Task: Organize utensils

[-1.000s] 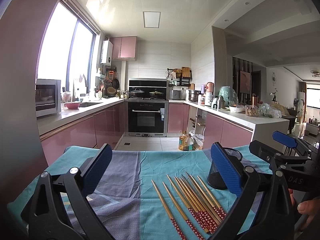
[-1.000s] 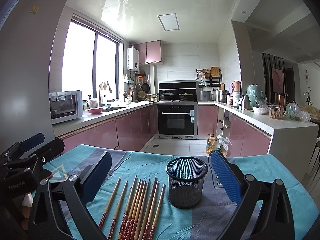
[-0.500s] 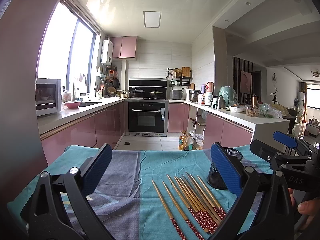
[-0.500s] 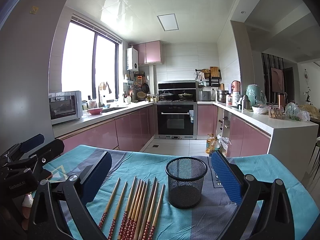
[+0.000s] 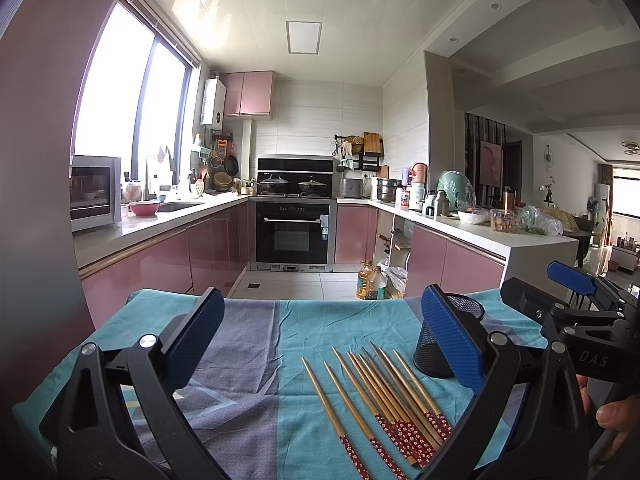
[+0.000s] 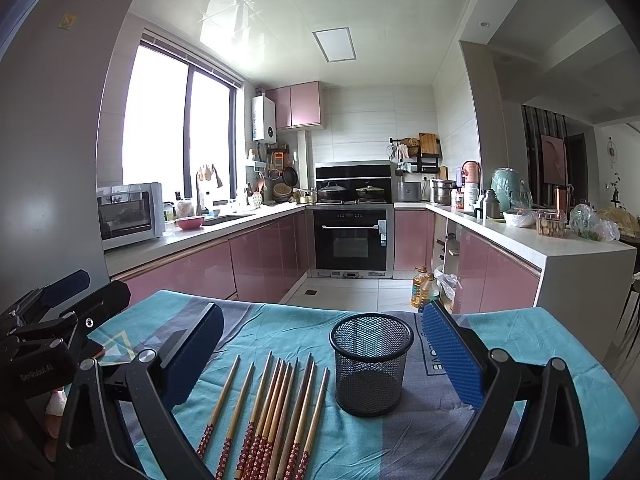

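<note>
Several wooden chopsticks (image 6: 276,404) with red patterned ends lie side by side on the teal and grey tablecloth (image 6: 540,344); they also show in the left wrist view (image 5: 384,392). A black mesh cup (image 6: 370,364) stands upright and empty just right of them; in the left wrist view the cup (image 5: 438,344) is partly hidden by the right finger. My left gripper (image 5: 320,340) is open and empty above the cloth, left of the chopsticks. My right gripper (image 6: 320,356) is open and empty, with the chopsticks and the cup between its fingers' lines.
The table's far edge (image 5: 320,302) drops to the kitchen floor, where oil bottles (image 6: 424,288) stand. Pink cabinets and an oven (image 6: 352,240) lie beyond. The other gripper shows at the right edge in the left wrist view (image 5: 576,304) and at the left edge in the right wrist view (image 6: 48,320).
</note>
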Demonstrator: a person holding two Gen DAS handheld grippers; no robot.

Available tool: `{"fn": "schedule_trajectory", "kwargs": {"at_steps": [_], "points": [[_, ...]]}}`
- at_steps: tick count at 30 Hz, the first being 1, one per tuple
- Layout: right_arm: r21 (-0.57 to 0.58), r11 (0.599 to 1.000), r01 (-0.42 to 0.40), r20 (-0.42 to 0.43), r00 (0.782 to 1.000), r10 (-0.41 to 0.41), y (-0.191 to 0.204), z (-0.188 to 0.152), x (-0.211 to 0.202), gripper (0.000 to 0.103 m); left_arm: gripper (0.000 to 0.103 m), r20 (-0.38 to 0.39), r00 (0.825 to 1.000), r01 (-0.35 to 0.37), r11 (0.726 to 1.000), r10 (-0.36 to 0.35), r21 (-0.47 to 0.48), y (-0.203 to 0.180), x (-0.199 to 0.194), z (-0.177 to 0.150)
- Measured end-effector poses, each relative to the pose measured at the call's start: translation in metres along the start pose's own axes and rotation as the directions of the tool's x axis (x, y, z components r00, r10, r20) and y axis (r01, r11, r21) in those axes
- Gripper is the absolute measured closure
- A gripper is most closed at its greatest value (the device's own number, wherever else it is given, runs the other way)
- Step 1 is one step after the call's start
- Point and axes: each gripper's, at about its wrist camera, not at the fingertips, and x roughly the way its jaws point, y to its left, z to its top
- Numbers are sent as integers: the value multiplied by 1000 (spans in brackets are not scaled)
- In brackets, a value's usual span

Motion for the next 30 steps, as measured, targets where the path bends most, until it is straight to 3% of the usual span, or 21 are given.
{"fn": "schedule_trajectory", "kwargs": {"at_steps": [30], "points": [[3,1000,0,0,1000,0,0,-1,0,6,6,-4,1000,1,1000,-1,-3,-3,0,0]]}}
